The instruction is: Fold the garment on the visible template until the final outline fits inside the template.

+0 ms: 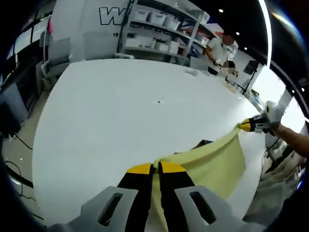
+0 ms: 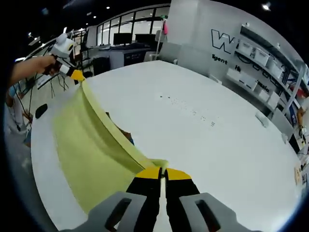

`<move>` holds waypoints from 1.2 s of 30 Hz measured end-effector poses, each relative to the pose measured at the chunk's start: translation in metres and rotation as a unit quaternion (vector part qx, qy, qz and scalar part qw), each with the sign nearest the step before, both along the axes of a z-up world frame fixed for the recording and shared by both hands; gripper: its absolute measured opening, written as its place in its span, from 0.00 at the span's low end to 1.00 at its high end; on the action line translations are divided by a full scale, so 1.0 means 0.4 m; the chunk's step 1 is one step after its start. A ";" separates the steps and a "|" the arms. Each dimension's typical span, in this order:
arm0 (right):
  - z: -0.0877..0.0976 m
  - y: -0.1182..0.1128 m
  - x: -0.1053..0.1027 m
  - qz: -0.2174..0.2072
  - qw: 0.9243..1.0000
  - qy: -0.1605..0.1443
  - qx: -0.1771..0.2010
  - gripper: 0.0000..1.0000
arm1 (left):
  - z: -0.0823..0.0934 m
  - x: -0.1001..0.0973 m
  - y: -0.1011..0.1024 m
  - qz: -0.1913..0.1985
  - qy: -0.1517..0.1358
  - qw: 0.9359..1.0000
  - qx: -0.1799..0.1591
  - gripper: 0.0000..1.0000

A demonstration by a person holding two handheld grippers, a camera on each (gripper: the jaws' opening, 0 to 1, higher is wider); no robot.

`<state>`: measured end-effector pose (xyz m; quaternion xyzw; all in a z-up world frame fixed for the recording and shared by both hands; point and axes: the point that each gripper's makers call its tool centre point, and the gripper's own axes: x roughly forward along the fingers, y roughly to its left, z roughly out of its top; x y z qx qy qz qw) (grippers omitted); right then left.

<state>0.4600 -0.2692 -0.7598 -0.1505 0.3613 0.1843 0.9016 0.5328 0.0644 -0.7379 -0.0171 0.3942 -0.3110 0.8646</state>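
A pale yellow garment (image 1: 212, 164) is stretched in the air between my two grippers over a white table (image 1: 120, 111). My left gripper (image 1: 155, 167) is shut on one corner of it, yellow tips pressed together. The right gripper (image 1: 247, 125), held by a person's hand, pinches the far corner. In the right gripper view my right gripper (image 2: 163, 172) is shut on the garment (image 2: 87, 145), and the left gripper (image 2: 75, 73) holds the other end at upper left. A dark shape (image 1: 203, 143) peeks from under the cloth; I cannot tell what it is.
Shelving with white bins (image 1: 159, 29) stands behind the table, and a person (image 1: 219, 48) works at the far side. Small specks (image 2: 193, 112) lie on the table top. The table edge (image 2: 41, 159) curves close beside the hanging cloth.
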 end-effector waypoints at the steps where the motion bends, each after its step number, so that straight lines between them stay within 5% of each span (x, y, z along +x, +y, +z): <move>1: -0.008 0.000 0.006 -0.003 1.000 -0.001 -0.002 0.00 | -0.011 0.005 0.002 0.002 0.002 1.000 0.001 0.06; 9: -0.059 -0.005 0.047 -0.044 0.999 -0.013 0.011 0.00 | -0.074 0.031 0.015 0.017 0.009 1.000 0.009 0.06; 12: -0.082 -0.045 0.061 -0.070 0.997 -0.020 -0.025 0.00 | -0.093 0.044 0.027 0.029 0.007 0.999 0.021 0.06; 15: -0.095 -0.045 0.063 -0.098 0.995 -0.004 0.026 0.00 | -0.105 0.053 0.033 0.037 0.008 0.999 0.017 0.06; 22: -0.092 -0.038 0.031 -0.081 0.996 -0.011 0.016 0.00 | -0.105 0.089 0.070 0.048 -0.046 0.996 0.066 0.02; 36: -0.079 0.000 -0.053 -0.072 0.996 -0.017 0.051 0.00 | -0.079 0.008 0.070 0.030 -0.043 0.998 0.037 0.20</move>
